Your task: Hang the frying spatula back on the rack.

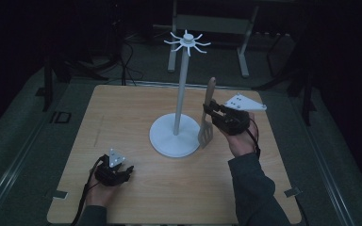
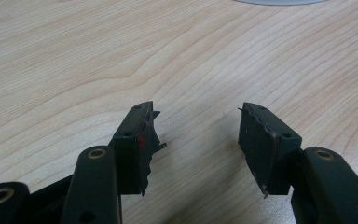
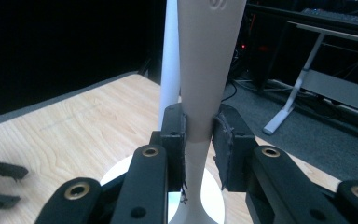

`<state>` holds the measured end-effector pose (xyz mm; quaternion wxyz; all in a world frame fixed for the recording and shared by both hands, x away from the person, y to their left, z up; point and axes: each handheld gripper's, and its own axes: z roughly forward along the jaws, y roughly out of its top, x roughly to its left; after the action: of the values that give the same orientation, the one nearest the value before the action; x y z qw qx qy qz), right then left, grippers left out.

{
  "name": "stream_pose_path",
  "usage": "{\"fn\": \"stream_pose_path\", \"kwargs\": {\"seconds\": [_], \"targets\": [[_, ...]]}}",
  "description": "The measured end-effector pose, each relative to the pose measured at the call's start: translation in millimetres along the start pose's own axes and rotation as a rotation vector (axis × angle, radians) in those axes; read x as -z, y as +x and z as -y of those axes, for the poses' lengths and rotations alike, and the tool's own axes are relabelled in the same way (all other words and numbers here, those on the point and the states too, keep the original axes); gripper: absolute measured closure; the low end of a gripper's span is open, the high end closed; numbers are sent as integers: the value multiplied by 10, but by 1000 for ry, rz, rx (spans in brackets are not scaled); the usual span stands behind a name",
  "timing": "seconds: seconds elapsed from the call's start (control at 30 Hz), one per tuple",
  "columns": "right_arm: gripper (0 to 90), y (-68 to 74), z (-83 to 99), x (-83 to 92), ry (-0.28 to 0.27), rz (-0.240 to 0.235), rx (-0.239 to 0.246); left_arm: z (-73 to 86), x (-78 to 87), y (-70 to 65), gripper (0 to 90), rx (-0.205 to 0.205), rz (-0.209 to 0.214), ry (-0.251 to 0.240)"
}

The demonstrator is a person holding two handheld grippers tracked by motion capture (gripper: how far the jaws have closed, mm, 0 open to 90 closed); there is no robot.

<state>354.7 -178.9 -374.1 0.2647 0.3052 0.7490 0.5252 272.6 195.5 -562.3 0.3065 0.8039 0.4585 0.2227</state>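
A beige slotted spatula [image 1: 207, 115] hangs upright just right of a white rack [image 1: 178, 136], a round base with a tall pole [image 1: 183, 89] and hooks on top [image 1: 187, 42]. My right gripper [image 1: 209, 114] is shut on the spatula's handle [image 3: 200, 93], with the slotted blade pointing down above the base's right rim. The pole [image 3: 169, 70] rises just behind the handle in the right gripper view. My left gripper [image 1: 125, 173] rests low at the table's front left, open, with bare wood between its pads [image 2: 137, 149].
The wooden table [image 1: 122, 122] has open wood on its left half and along the front. Dark floor, cables and a desk frame [image 1: 242, 42] lie beyond the far edge. The rack base's rim [image 2: 279, 2] lies far ahead of the left gripper.
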Motion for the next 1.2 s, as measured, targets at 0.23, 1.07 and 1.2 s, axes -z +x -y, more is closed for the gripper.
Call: {"fn": "stream_pose_path", "kwargs": {"seconds": [0.23,1.07,1.2], "targets": [[749,-39,-98,-5,-14,12,-10,-1,4,6,461,2,-1,-2],[748,-85,-466,-70,-20,23,-20,-1,8,16,461,7,-4,-5],[748,-84,-505,-78,-22,15,-21,-2,9,16,461,6,-3,-4]]}}
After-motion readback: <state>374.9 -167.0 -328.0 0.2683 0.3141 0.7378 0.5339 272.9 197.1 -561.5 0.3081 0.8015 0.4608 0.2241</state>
